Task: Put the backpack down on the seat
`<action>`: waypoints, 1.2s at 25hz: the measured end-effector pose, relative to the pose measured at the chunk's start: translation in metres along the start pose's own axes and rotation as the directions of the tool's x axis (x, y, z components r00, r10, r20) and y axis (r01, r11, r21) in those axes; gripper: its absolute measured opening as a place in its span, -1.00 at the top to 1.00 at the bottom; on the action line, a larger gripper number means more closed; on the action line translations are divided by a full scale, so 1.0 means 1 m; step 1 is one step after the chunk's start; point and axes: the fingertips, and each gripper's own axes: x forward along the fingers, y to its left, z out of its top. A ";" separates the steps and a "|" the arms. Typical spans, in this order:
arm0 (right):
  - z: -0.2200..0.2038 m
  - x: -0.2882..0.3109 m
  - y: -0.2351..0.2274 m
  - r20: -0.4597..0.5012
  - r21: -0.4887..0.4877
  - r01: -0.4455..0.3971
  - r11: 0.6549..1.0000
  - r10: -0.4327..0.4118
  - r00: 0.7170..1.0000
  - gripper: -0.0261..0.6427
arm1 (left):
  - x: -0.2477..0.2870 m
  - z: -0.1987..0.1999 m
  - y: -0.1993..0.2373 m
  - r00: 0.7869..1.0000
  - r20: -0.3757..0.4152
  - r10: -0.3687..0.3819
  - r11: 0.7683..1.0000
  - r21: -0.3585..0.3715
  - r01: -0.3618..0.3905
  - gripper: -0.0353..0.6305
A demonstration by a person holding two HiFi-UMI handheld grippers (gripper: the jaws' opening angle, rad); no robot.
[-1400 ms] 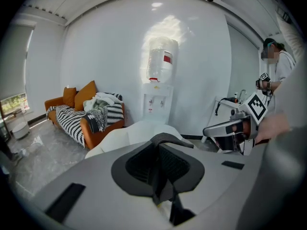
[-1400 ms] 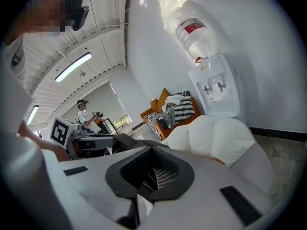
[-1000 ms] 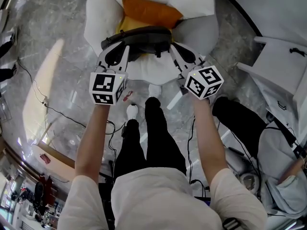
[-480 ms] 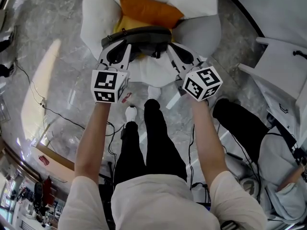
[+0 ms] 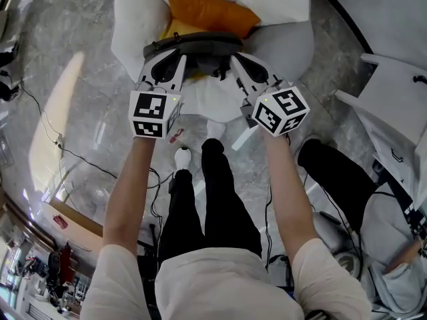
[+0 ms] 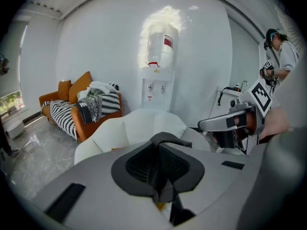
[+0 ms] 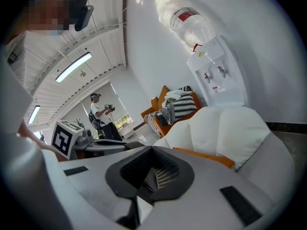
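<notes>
Dark backpack (image 5: 197, 45) over white seat (image 5: 212, 97) (orange cushion (image 5: 210, 12) in it)

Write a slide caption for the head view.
The left gripper and right gripper hold a dark backpack over a white chair with an orange cushion.

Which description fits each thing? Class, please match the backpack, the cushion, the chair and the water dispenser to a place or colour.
Things:
1. backpack
2. cushion
3. chair
4. water dispenser

Descriptions:
a. stands against the white wall
b. orange, lying on the chair
c. white, standing on the marble floor
d. dark, clamped by the left gripper and the right gripper

Pairs: 1-d, 2-b, 3-c, 4-a
</notes>
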 end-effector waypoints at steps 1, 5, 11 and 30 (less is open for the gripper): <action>0.000 0.002 0.000 0.003 -0.002 -0.003 1.000 0.003 1.000 0.85 | 0.001 0.000 0.001 1.000 0.002 0.002 1.000 0.000 -0.002 0.76; 0.004 0.014 0.002 0.018 -0.010 -0.017 1.000 0.018 1.000 0.85 | 0.009 0.001 0.010 1.000 0.011 0.010 1.000 0.002 -0.010 0.76; 0.011 0.039 0.003 0.020 -0.057 -0.037 0.998 0.038 0.999 0.85 | 0.024 0.002 0.028 0.999 0.025 0.023 1.000 0.019 -0.024 0.76; 0.013 0.084 -0.027 0.023 -0.071 -0.015 0.997 0.016 1.000 0.85 | 0.075 0.024 0.073 0.994 0.068 0.081 0.995 0.044 -0.084 0.76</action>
